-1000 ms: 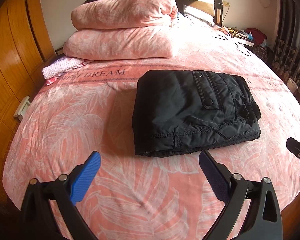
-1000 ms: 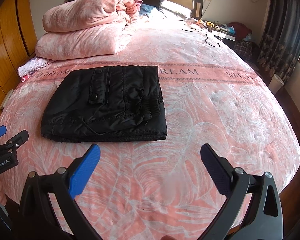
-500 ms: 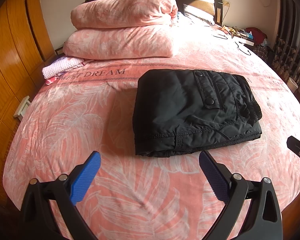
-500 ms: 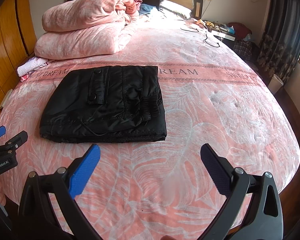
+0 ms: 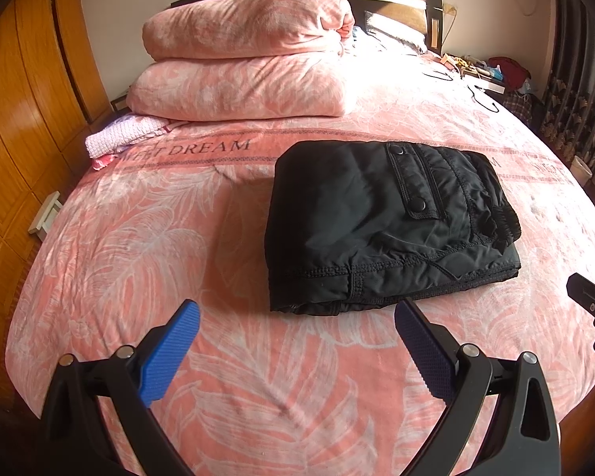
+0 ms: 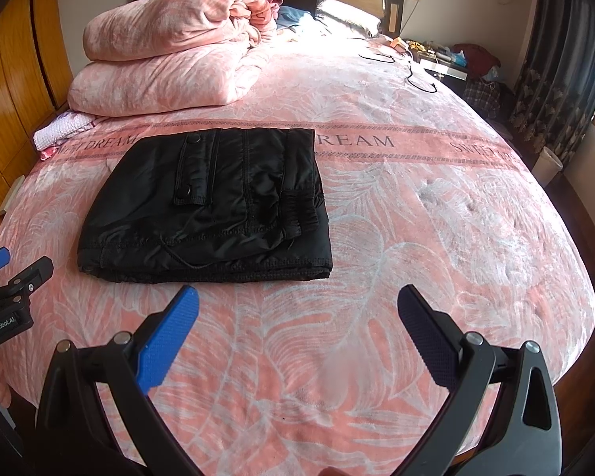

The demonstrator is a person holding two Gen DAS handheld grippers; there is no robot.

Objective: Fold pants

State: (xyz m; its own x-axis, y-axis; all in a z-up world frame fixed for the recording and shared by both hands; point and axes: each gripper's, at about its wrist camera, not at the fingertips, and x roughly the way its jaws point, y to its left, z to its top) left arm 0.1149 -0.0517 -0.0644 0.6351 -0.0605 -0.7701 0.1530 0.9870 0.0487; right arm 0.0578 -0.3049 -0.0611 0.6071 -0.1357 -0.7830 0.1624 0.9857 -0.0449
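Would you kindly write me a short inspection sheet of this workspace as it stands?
Surface: pink leaf-print bedspread, lightly dimpled.
Job's things: black pants folded into a flat rectangle, lying apart from both claws.
Clutter: folded pink duvet by the headboard; pale knitted cloth at the edge.
Grippers: left claw open, empty; right claw open, empty.
Cables: black cable on the far bedspread.
Surroundings: wooden wardrobe, dark curtains.
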